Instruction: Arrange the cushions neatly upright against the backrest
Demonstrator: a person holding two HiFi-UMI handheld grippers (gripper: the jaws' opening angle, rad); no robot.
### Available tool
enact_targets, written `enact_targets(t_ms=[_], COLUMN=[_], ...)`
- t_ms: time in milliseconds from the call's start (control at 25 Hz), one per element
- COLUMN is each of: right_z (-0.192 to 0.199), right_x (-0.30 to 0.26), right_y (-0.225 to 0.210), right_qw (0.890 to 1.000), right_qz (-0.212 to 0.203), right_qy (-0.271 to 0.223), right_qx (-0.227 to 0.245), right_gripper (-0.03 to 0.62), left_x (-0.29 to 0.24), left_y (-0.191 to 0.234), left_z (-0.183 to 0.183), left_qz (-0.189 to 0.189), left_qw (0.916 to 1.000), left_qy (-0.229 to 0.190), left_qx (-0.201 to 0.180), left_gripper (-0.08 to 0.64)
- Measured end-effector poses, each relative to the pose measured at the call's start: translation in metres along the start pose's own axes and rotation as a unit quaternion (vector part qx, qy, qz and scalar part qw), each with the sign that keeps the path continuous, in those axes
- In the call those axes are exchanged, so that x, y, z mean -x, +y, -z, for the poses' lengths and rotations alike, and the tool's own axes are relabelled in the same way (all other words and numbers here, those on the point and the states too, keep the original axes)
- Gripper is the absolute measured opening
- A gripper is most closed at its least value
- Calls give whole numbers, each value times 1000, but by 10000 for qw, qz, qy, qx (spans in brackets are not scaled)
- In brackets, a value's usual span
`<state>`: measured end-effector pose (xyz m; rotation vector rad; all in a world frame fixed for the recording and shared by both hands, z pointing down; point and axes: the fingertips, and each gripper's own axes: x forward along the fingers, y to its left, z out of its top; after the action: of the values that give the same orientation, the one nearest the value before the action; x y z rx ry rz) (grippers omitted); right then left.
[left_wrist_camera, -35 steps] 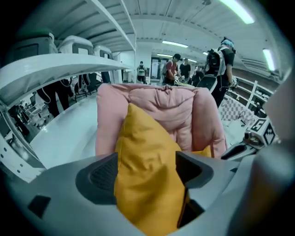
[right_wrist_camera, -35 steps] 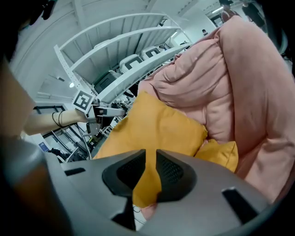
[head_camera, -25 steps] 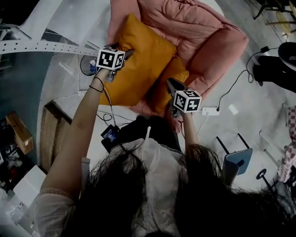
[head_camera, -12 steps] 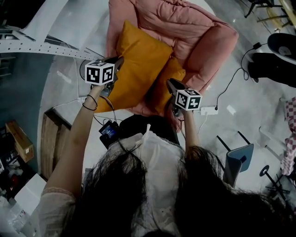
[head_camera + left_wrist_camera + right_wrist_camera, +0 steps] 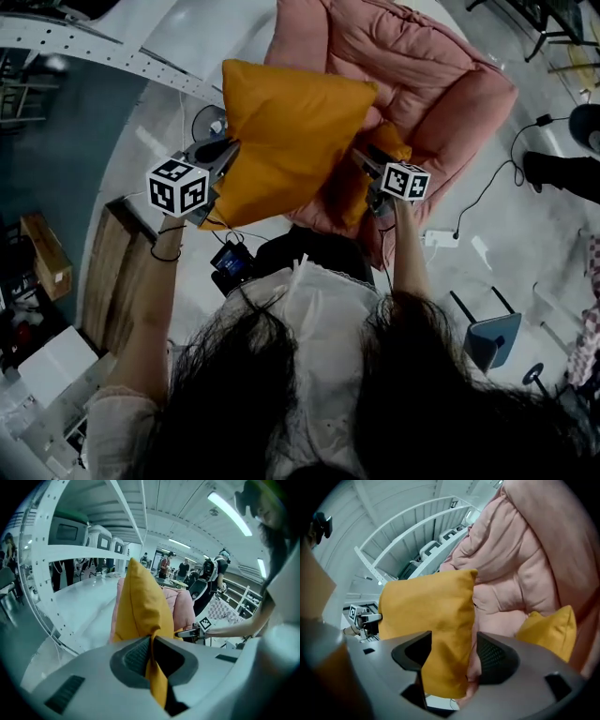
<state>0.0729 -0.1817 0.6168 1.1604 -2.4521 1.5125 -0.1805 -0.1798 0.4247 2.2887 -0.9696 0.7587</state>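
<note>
Midframe, clamping jaws of the left gripper on the orange cushion corner over the pink armchair; just opening jaws of the right gripper, apart around its opposite edge.

big cushion: orange-yellow, plain
small cushion: the same orange-yellow
armchair: soft pink, plain
marker cubes: black and white squares
floor: pale grey

Head view dim with a grey cast; hair underexposed, orange cushion evenly lit. Gripper views: heavy fisheye, black vignetted corners, shelving frame bowed. Ceiling light strips glare; near jaws out of focus.
</note>
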Motion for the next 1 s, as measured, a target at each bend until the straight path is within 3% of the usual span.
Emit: enact_targets(t_ms=[160,400,520,600,840,1000], right_z=[7,11,19,24,13,-27], right_x=[-40,-79,-89,-87,-55,-23], right_y=[25,67,81,85,92,88], right_qw=[9968,9848,9896,9926,9959,9923], right_qz=[-724,-1537,-1331,-1141,-861,-736], right_qy=[185,48,40,7,-258,-995], right_qx=[-281,-811,-545,-418,-66,-73], right_gripper=[284,277,118,65,44,43], left_x=[33,59,71,79,83,66], left_y=[6,11,16,18,25,21], left_z=[20,48,60,65,57,36], left_qz=[-166,-335,-447,-523,-668,-518], left_qw=[9998,9992,9987,9982,9964,9974], left_qy=[-82,-74,-42,-62,-314,-440], left_qx=[70,181,236,290,412,232], left_gripper=[34,34,34,34,32,32])
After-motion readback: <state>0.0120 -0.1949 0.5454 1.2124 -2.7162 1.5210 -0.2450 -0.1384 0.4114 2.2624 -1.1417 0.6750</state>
